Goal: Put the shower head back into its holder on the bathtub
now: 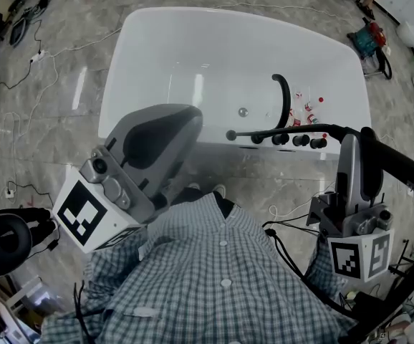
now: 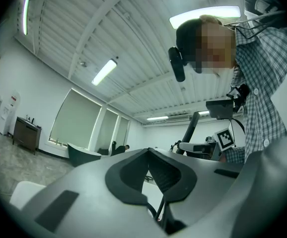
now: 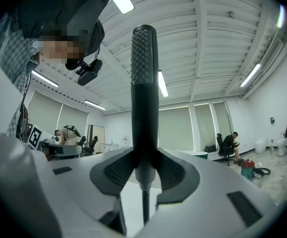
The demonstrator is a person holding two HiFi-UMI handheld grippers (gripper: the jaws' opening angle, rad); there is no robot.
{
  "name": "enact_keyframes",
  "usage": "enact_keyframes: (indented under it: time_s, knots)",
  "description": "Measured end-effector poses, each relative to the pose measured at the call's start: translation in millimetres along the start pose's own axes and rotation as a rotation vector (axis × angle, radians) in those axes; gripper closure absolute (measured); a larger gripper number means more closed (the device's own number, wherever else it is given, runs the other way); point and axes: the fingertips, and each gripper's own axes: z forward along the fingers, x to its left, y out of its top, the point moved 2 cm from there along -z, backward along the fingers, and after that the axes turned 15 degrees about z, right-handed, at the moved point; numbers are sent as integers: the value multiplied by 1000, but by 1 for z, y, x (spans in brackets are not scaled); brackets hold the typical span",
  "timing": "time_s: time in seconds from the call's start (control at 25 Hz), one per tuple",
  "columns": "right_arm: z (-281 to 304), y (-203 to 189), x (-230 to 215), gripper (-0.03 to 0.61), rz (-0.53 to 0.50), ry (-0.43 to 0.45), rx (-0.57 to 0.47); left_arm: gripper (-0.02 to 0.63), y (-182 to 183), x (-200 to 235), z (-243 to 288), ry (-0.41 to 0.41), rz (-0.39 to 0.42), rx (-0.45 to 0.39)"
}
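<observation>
Right gripper is clenched on the shower head — a slim black wand standing upright between the pads, its knurled tip at twelve o'clock in the right gripper view and a thin hose dropping away at six; it is held at the person's right side, short of the white bathtub and not over it. Left gripper is raised near the chest, pads drawn together on nothing. Along the tub's near rim, at about eleven o'clock from the right gripper, sits a row of dark knobs with a curved black spout behind; which fitting is the holder I cannot make out from here.

By the look of it the wand is stiff and light, its smooth shaft likely slippery; the present hold below the knurling seems sound, since it leaves the lower end free to seat. The hose is the awkward part — it will probably drag and twist the wand, so a firm squeeze is wanted.
</observation>
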Motion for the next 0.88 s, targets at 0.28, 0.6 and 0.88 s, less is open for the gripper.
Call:
enact_keyframes:
  time_s: [0.28,0.6,0.88]
  knots:
    - [4,-15,-4,442,16,-3,31,606,-10,1,3,-3,3,27]
    - [6,-26,1,442,-10,4,53,606,-17,-2,-1,1,-23,39]
    - [11,-40,-1,442,20,19,75,606,-24,-7,0,-5,-33,55]
